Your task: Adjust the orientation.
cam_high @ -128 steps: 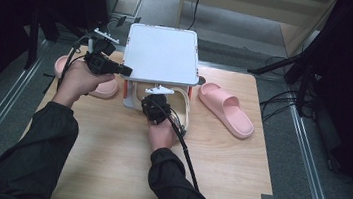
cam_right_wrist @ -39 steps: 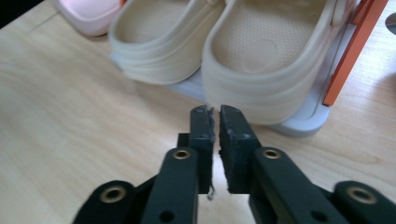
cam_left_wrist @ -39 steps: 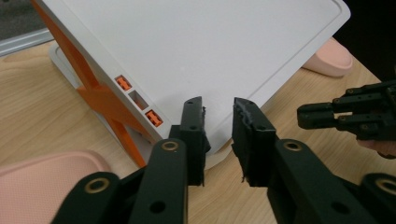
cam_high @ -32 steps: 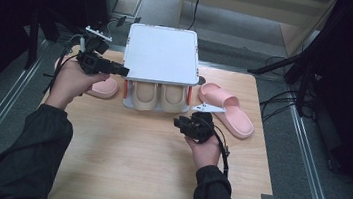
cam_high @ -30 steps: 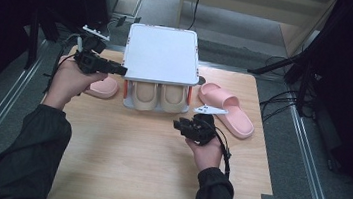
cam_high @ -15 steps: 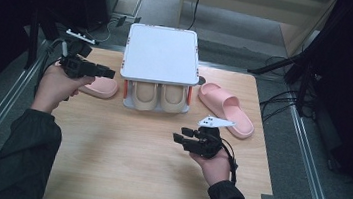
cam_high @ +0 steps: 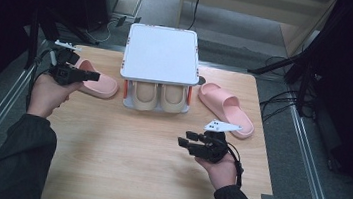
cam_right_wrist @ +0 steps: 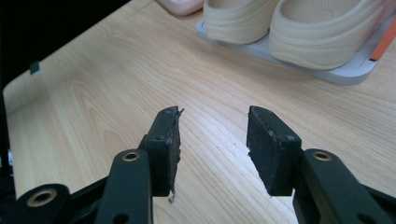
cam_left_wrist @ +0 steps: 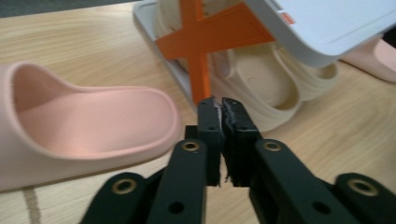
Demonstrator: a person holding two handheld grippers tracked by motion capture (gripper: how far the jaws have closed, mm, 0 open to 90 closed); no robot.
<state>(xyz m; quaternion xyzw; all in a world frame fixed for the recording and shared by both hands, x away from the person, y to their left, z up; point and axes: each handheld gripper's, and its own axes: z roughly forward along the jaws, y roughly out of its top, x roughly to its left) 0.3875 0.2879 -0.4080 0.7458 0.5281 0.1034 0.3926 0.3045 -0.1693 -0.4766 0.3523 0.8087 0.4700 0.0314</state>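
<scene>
Left tool (cam_high: 89,75) held at the counter's (cam_high: 122,164) left edge, jaws just brought together and now pressed pad to pad with nothing between them, seen plainly in the left gripper view (cam_left_wrist: 222,109). Pointed toward the rack, hovering just above the toe end of the left pink slipper (cam_high: 97,81), without touching it as far as visible. Same slipper lying on the wood in the left gripper view (cam_left_wrist: 88,126), open cavity turned to the camera, just left of the closed jaws. Beyond the jaws, the orange cross brace (cam_left_wrist: 208,39) of the white shoe rack (cam_high: 161,52), standing at the back middle of the counter. Two beige slippers (cam_high: 158,96) tucked side by side on the rack's lower shelf, toes outward, seen again in the right gripper view (cam_right_wrist: 280,23) on the rack's pale base. Right pink slipper (cam_high: 226,107) lying on the counter just right of the rack, angled away toward the right edge. Right tool (cam_high: 183,142) held low over bare wood in the front right part of the counter, well apart from that slipper, pointing left; jaws parted wide in the right gripper view (cam_right_wrist: 212,135), empty, only wood grain between the pads. Dark sleeves entering from the bottom of the high view.
</scene>
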